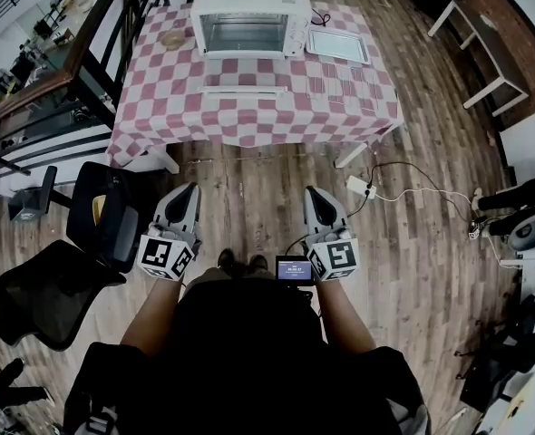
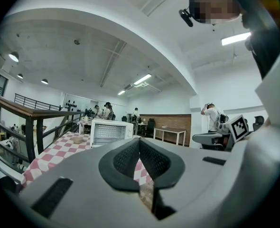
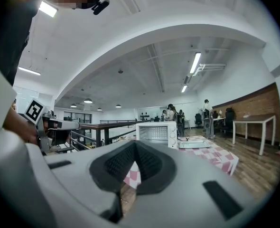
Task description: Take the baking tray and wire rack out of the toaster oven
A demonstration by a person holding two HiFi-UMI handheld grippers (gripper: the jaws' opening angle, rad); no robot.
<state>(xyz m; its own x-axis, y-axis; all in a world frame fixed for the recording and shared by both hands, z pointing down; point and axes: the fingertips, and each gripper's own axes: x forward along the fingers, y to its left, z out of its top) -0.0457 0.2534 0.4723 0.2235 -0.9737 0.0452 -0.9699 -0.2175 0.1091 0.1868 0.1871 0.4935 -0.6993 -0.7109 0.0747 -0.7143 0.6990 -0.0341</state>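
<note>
A white toaster oven (image 1: 249, 16) stands at the far side of a red-and-white checkered table (image 1: 340, 98), well ahead of me. Its glass door lies folded down, the handle (image 1: 243, 90) toward me. A grid shows dimly inside the oven; I cannot tell the wire rack from the tray there. A flat metal baking tray (image 1: 338, 45) lies on the cloth just right of the oven. My left gripper (image 1: 188, 193) and right gripper (image 1: 315, 196) are held level over the wooden floor, short of the table, both shut and empty. The oven (image 2: 109, 132) (image 3: 156, 133) shows beyond each gripper's jaws.
Black office chairs (image 1: 113, 216) (image 1: 41, 293) stand on my left beside a dark railing (image 1: 86, 53). A power strip with cable (image 1: 358, 187) lies on the floor near the table's right leg. A small dish (image 1: 172, 38) sits left of the oven. People stand far behind.
</note>
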